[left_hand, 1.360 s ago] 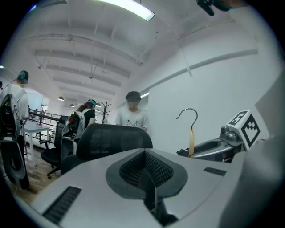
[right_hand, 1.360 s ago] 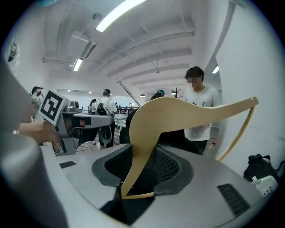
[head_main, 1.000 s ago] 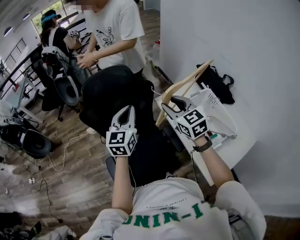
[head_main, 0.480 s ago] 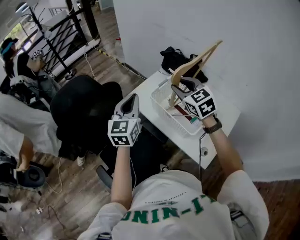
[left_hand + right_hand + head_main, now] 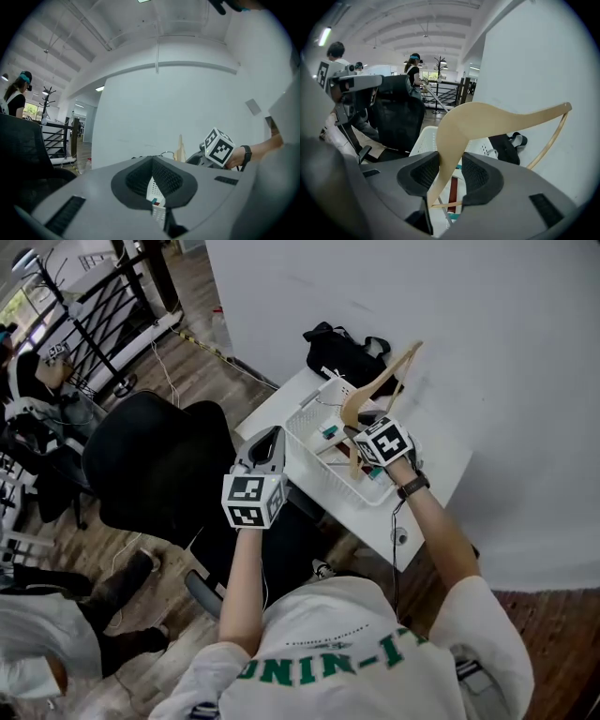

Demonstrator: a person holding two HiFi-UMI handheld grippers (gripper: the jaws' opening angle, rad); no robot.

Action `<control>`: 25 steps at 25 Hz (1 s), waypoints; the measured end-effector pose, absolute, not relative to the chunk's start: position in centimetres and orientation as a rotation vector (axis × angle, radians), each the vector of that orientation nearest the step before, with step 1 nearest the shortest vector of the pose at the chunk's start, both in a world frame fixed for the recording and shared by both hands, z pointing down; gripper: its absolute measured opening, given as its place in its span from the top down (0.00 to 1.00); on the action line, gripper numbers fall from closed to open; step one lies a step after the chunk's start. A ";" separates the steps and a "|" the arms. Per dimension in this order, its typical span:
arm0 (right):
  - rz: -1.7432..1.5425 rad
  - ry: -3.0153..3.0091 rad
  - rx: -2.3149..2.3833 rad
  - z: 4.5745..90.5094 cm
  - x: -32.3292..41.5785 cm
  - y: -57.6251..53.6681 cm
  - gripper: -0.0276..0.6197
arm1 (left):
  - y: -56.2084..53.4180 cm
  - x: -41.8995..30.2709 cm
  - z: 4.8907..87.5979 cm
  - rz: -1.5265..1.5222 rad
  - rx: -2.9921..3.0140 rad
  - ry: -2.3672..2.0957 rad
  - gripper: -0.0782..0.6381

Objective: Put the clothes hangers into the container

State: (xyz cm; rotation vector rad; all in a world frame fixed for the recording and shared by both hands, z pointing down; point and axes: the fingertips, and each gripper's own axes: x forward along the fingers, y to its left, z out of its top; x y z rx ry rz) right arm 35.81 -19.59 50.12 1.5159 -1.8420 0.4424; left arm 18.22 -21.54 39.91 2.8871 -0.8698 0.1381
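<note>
A black office chair (image 5: 159, 474) stands on a wood-plank floor (image 5: 192, 381). Right of the chair, a white surface (image 5: 277, 409) sits against a plain white wall (image 5: 394, 296). Behind the chair runs a black railing (image 5: 112, 315). Overhead, a ribbed white ceiling (image 5: 426, 23) carries a lit strip lamp (image 5: 324, 35).

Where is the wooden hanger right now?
Head view, upper right: the wooden hanger is clamped in the right tongs, over the white basket on the table.

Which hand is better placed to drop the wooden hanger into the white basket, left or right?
Right. The right gripper is shut on the wooden hanger, held over the white basket. The left gripper is empty, jaws together, short of the basket on its left in the head view.
</note>
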 end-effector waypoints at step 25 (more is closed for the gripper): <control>0.682 -1.790 1.410 60.6 31.5 -22.3 0.40 | -21.7 10.7 43.6 0.211 2.761 -1.053 0.88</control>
